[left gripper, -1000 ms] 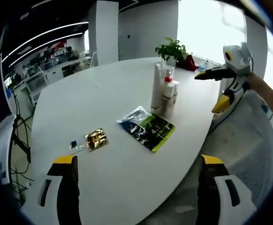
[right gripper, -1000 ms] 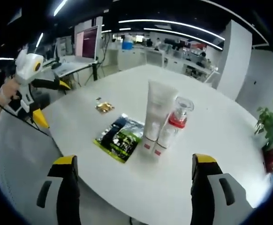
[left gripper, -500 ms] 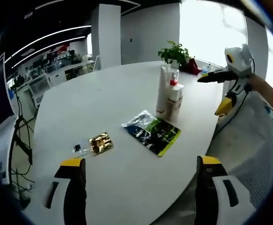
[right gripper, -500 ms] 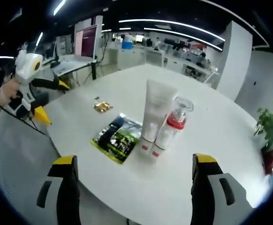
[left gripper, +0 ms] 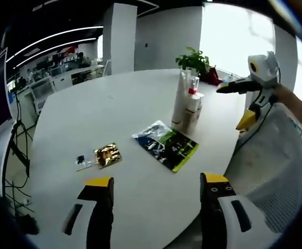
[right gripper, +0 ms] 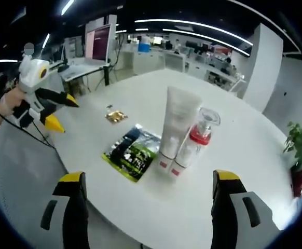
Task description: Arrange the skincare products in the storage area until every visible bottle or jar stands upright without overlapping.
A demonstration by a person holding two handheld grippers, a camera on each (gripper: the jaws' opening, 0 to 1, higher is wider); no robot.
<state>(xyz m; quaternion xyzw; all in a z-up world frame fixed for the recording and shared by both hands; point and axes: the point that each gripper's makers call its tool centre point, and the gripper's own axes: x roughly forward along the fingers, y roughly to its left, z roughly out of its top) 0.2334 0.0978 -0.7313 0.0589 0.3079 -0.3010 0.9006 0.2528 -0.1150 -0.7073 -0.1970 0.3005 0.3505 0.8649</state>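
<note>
White tube and red-collared pump bottle stand upright, touching; both grippers' fingers spread, holding nothing.

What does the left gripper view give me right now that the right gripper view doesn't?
Left gripper view alone: a small dark-printed card on the table beside the gold sachet, and the right gripper held open off the table's far edge.

Right gripper view alone: the left gripper, jaws apart, with a hand gripping it, and a monitor on a desk behind.

Both: the white table, the tall white tube standing on its cap against the red-collared pump bottle, the flat green-and-black pouch, and a potted plant.
</note>
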